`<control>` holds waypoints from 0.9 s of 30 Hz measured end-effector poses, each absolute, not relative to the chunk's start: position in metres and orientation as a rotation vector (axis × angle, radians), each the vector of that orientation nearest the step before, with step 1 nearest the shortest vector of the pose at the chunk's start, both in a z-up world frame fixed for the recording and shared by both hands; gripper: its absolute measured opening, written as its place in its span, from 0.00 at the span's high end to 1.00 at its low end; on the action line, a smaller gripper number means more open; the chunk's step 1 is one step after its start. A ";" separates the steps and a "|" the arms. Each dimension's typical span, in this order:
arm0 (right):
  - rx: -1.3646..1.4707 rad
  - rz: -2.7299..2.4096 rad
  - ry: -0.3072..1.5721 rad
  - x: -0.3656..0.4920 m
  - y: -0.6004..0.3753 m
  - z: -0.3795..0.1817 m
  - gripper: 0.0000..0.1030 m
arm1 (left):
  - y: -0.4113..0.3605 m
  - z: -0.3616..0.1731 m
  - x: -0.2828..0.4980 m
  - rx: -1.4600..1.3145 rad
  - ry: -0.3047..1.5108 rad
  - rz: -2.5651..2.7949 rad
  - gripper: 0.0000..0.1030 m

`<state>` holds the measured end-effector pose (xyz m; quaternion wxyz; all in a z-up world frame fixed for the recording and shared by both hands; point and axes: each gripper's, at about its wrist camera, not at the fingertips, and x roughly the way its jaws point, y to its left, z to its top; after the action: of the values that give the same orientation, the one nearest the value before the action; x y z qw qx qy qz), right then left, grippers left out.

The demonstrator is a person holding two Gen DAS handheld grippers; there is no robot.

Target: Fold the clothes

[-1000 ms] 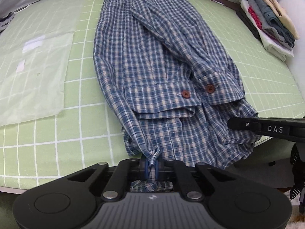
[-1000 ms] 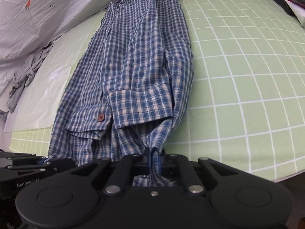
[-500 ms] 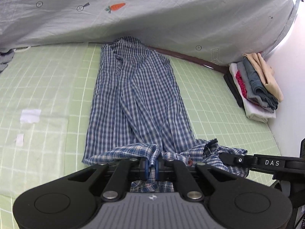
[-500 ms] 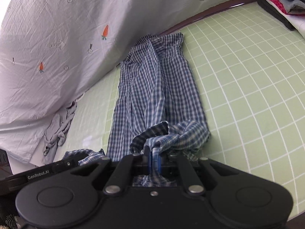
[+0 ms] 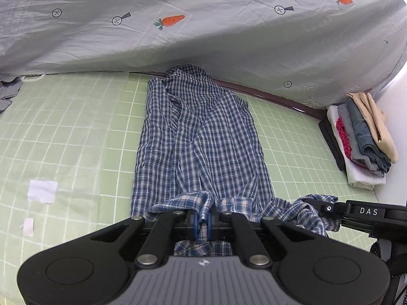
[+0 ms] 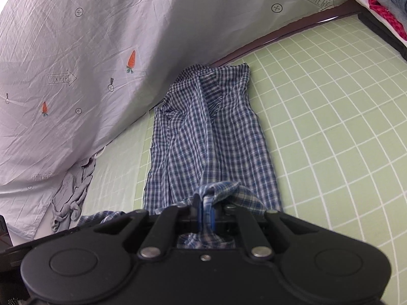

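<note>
Left wrist view: left gripper [image 5: 202, 222] and right gripper [image 6: 204, 218] jaws each clench the plaid shirt [image 5: 201, 142] hem at 6 o'clock; the body lies on the worktop [image 5: 76, 132]. Step: lengthwise fold. Next: carry hem toward collar, 12 o'clock.

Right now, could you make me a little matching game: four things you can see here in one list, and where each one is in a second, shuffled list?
Things:
1. plaid shirt
2. pile of folded clothes
3. carrot-print sheet
4. white paper scrap

Places:
A. hanging behind the far edge of the green grid mat
B. on the mat, left of the shirt
C. stacked by the white wall, at the right
D. lengthwise on the mat, near end pinched in both jaws

Pairs: 1-D, 2-C, 3-A, 4-B
</note>
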<state>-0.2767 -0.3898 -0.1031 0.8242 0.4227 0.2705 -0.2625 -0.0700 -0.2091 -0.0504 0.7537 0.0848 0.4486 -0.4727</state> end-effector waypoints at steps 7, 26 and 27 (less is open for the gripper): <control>0.932 -0.595 0.638 -0.235 -0.432 -0.140 0.93 | -0.249 -0.091 -0.019 0.209 1.049 -0.995 0.93; 0.867 -0.733 0.518 -0.281 -0.414 -0.120 0.31 | -0.191 -0.070 -0.016 -0.058 0.928 -0.823 0.32; 0.863 -0.738 0.523 -0.285 -0.410 -0.121 0.31 | -0.186 -0.066 -0.017 -0.066 0.913 -0.828 0.32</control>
<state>-0.2848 -0.4104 -0.1205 0.8109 0.4040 0.2446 -0.3455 -0.0170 -0.1864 -0.0661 0.8156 -0.0309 0.4280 -0.3881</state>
